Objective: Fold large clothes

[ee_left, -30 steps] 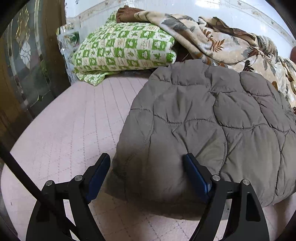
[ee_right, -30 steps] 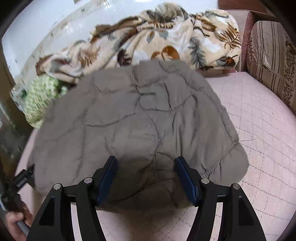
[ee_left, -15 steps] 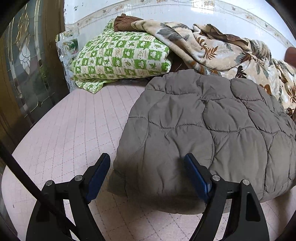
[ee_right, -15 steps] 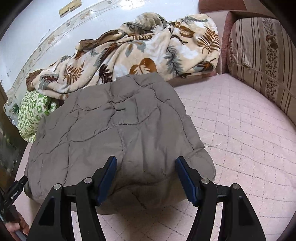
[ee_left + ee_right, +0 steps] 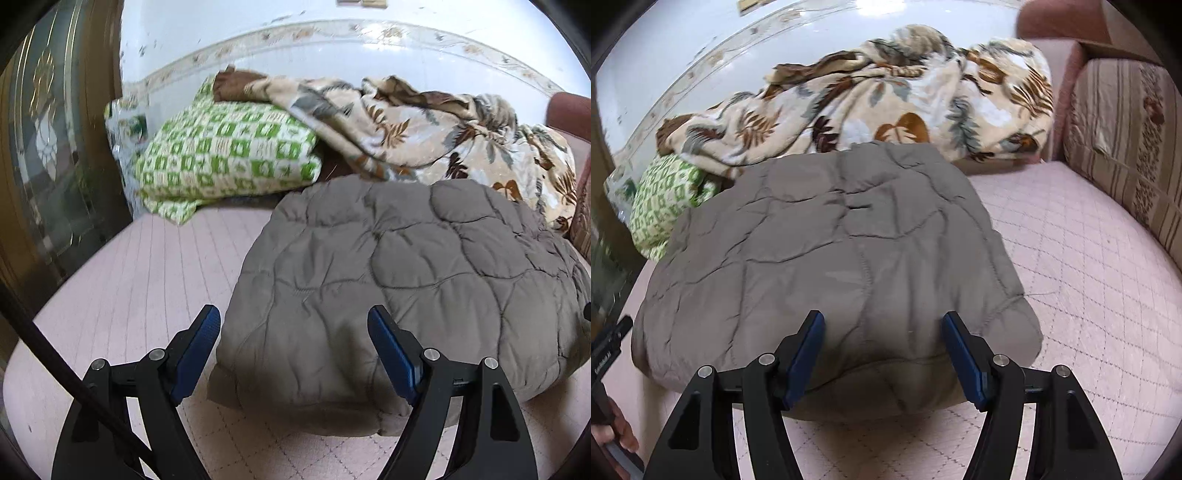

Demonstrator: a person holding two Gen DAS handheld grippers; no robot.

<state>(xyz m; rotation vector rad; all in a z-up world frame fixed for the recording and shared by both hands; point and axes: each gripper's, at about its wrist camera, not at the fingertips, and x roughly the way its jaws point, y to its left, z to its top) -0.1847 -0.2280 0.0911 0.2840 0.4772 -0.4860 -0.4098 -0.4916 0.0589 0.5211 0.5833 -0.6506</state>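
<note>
The grey quilted garment [image 5: 399, 280] lies already doubled into a thick pad on the pink bed [image 5: 140, 280], its long axis running across the bed from the person's left to right, so each wrist camera looks at one end of the near edge. The left gripper [image 5: 294, 332] hangs over the garment's near left corner: its right pad shows against the fabric, its left pad against bare mattress beside the edge. The right gripper [image 5: 882, 334] hangs over the near edge toward the right corner, both pads showing against cloth. Both sets of jaws stand wide and press on nothing; the fabric lies flat and unpinched below them.

Both hands look about equally close to their own ends of the near edge, neither clearly nearer. The bundle looks finished or one fold short; any further fold would likely carry the near edge away from the person, toward the leaf-patterned blanket [image 5: 886, 96] and the green checked pillow [image 5: 229, 155] heaped against the wall just beyond the garment's far edge.
</note>
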